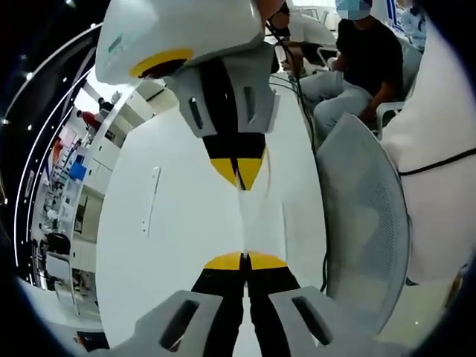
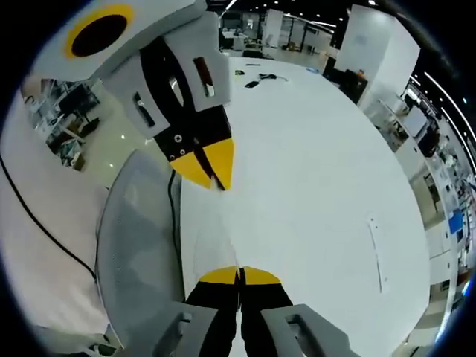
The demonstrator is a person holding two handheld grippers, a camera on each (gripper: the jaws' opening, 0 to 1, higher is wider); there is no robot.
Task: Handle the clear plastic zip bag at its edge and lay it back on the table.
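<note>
Left gripper view: the left gripper [image 1: 244, 260] is seen with its jaws pressed together on one edge of the clear plastic zip bag [image 1: 260, 219], which is stretched above the white tabletop [image 1: 163, 245]. The opposite edge is pinched by the right gripper [image 1: 239, 178], jaws closed. A grey mesh chair [image 1: 364, 223] stands beside the tabletop, with a seated person [image 1: 357, 67] beyond.

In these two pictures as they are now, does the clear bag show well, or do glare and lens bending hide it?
Left gripper view: clear bag nearly melts into the bright white table; only faint edges show. Right gripper view: bag equally faint, strong fisheye curve bends the table edge; both pictures sharp, evenly lit.
</note>
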